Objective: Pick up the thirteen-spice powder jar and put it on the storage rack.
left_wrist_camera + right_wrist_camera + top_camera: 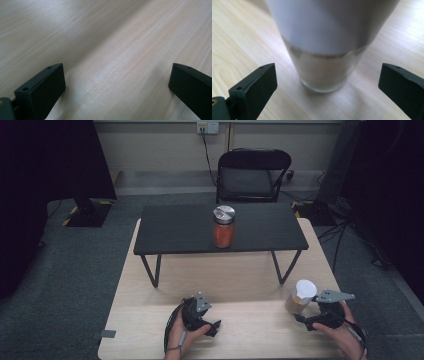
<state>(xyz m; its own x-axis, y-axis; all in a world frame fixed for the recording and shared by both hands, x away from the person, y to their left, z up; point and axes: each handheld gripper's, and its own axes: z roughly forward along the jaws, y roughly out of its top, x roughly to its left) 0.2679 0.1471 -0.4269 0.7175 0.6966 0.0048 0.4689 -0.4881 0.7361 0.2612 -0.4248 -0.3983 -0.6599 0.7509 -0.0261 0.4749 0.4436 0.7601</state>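
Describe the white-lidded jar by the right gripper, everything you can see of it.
The jar stands upright on the light wooden table, near its right edge, just ahead of the right gripper. It has a white lid on top, a broad white band or label round its upper body, and clear glass-like walls below, showing a pale beige filling down to a rounded base. The right gripper's fingers stand wide open on either side of its lower part, not touching it. Only the table touches it.

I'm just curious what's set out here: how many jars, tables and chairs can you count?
Jars: 2, an orange-filled jar and a white-topped jar.
Tables: 2, a black low table on a wooden table.
Chairs: 1, a black folding chair.
Total: 5.
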